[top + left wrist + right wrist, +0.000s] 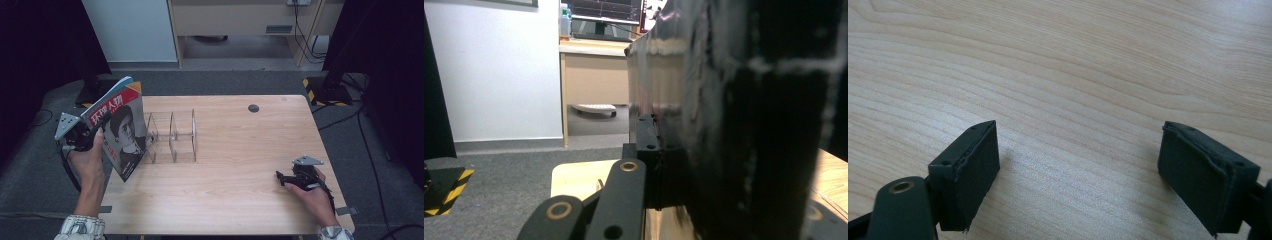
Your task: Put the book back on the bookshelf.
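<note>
One magazine, one rack, two grippers, one table.

Glossy magazine with a red masthead, white characters and a portrait cover (122, 130): held upright off the left edge of the pale wooden table (240, 165), at about 9 o'clock from table centre. Long axis runs steeply, tilted: top edge leans toward 11 o'clock, lower corner points to 5 o'clock and sits at the table's left edge. Cover faces the person's side and slightly right. In the left gripper view the magazine (724, 125) looms as a dark, glossy, blurred slab just right of the jaw.

Left gripper (97, 131): black, grey three-cornered plate on top, carried in the left hand (90, 160). Jaws clenched on the magazine at its left edge, roughly mid-height; one black jaw pad lies flat against the cover in the left gripper view.

Clear acrylic rack with upright dividers (172, 136): one, just beside the magazine at its 3 o'clock. I count three upright panels; the transparent plastic makes the count uncertain. Slots run front to back.

Right gripper (281, 177): black, resting on the table near 4 o'clock, in the right hand (312, 192), pointing to 9 o'clock. Jaws spread wide with bare wood between them (1078, 165); grasping nothing.

One dark round hole (253, 108) in the table near 1 o'clock.
</note>
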Action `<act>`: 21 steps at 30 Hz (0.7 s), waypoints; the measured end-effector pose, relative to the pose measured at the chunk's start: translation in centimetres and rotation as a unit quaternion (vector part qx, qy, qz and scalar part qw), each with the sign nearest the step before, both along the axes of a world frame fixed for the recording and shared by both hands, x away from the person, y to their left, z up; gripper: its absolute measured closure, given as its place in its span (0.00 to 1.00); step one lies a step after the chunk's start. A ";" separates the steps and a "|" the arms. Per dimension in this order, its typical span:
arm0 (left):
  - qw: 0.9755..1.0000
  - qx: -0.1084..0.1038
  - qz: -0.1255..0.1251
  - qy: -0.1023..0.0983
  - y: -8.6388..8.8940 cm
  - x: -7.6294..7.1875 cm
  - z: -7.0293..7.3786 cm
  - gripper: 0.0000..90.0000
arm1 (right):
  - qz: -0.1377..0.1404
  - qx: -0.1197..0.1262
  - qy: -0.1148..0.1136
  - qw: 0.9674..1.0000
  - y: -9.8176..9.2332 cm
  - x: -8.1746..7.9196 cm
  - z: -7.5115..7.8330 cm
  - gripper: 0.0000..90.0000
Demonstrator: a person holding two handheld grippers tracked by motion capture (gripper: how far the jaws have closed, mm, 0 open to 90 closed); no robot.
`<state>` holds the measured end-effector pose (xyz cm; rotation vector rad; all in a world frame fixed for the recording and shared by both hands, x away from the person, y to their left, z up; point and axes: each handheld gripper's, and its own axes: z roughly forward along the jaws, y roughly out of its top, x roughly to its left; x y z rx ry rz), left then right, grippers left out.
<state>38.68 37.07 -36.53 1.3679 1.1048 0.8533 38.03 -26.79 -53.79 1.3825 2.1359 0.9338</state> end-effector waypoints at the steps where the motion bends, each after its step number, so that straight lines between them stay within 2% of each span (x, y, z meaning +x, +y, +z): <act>1: 1.000 0.001 0.000 0.001 -0.1 0.1 0.0 0.96 | 0.000 0.001 0.000 1.000 0.0 0.0 0.0 0.19; 7: 1.000 0.001 0.008 -0.007 -0.5 0.3 -0.2 0.96 | -0.001 0.001 0.000 1.000 0.0 0.0 0.0 0.19; 21: 1.000 0.002 0.004 -0.003 -1.2 0.6 -0.7 0.96 | -0.001 0.001 0.000 1.000 0.1 0.0 0.0 0.19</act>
